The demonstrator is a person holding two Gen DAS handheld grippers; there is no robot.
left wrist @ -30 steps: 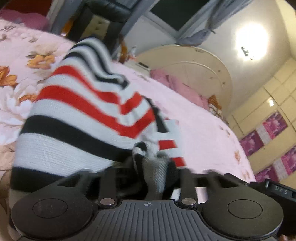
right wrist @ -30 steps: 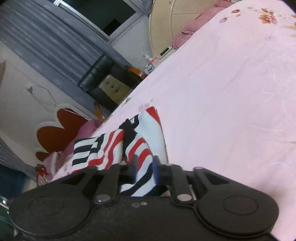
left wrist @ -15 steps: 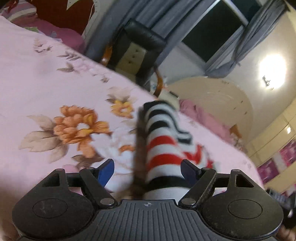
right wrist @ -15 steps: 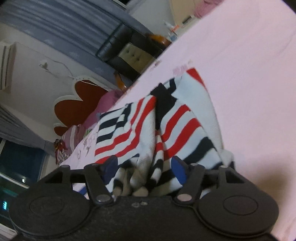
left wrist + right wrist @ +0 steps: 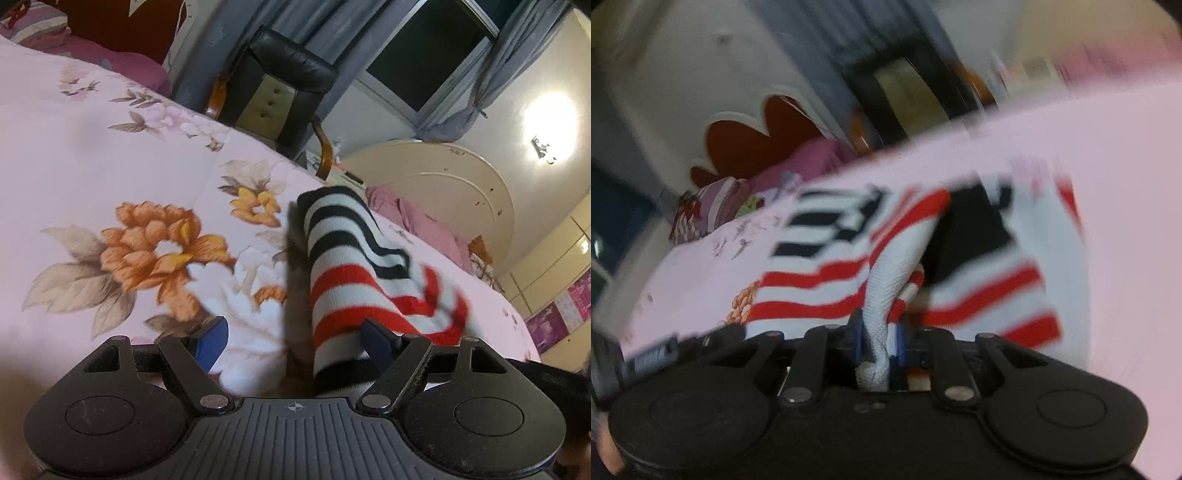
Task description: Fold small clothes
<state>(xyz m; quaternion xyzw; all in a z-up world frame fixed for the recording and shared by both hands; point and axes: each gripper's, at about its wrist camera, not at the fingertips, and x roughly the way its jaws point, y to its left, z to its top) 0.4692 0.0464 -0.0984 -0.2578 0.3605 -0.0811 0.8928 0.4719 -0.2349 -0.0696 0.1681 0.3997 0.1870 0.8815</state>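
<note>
A small knitted garment (image 5: 343, 280) with white, red and black stripes lies on the pink flowered bed sheet (image 5: 110, 155). In the left wrist view its sleeve runs away from me, and its near end lies between the spread blue pads of my left gripper (image 5: 293, 332), which is open and not pressing on it. In the blurred right wrist view my right gripper (image 5: 878, 328) has its jaws closing on a bunched white fold of the same garment (image 5: 820, 288), with the pads pinching the cloth. The rest of the garment spreads out beyond the jaws.
Beyond the bed's far edge stands a black armchair (image 5: 277, 92) under a dark window (image 5: 424, 62). A cream round bed end (image 5: 443, 184) with pink bedding (image 5: 424, 221) is at the right. A red scalloped headboard (image 5: 753, 144) and pillows are at the left.
My left gripper let go of the bunched cloth, opened and drew back left; the garment dropped flat. My right gripper opened, shifted along the garment, then closed on a white fold.
</note>
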